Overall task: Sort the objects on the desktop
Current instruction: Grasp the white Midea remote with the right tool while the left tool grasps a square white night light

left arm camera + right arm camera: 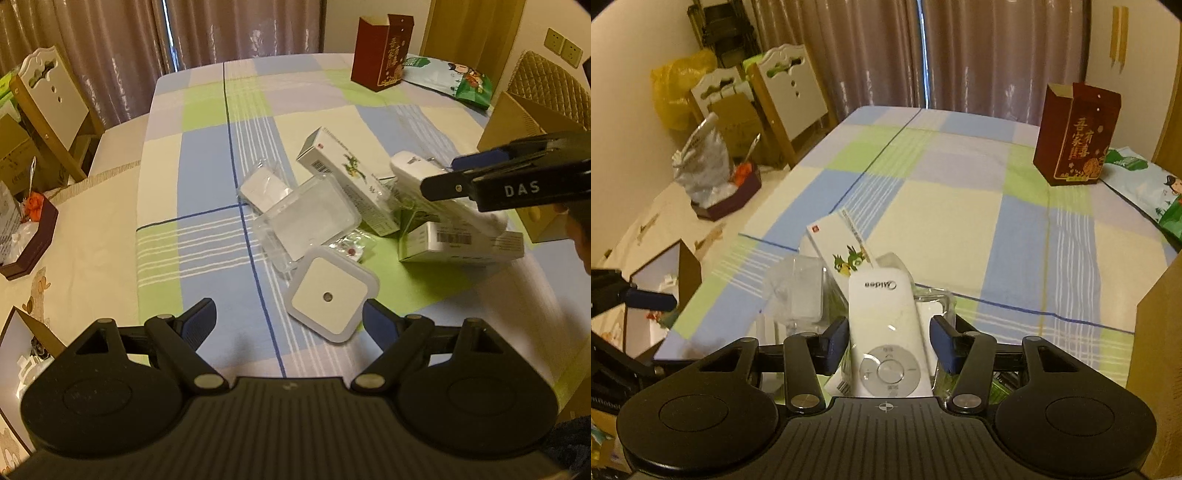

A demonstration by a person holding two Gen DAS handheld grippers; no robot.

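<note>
A jumble of small things lies mid-table on the checked cloth (207, 177). My left gripper (288, 308) hangs open just above the cloth, with a white square night light (332, 295) lying ahead of its right finger. Nothing is between its pads. My right gripper (888, 332) straddles a white Midea remote (882, 317). Its left pad is at the remote's edge, and a narrow gap shows at the right pad. In the left wrist view, the right gripper (443, 173) reaches in from the right over the remote (413, 166).
Around the remote lie a clear plastic case (310, 218), a white carton with a bird print (351, 173), a bagged white item (262, 184) and a green-white carton (461, 240). A dark red box (1075, 136) stands far back. Cardboard boxes flank the table (517, 118) (661, 295).
</note>
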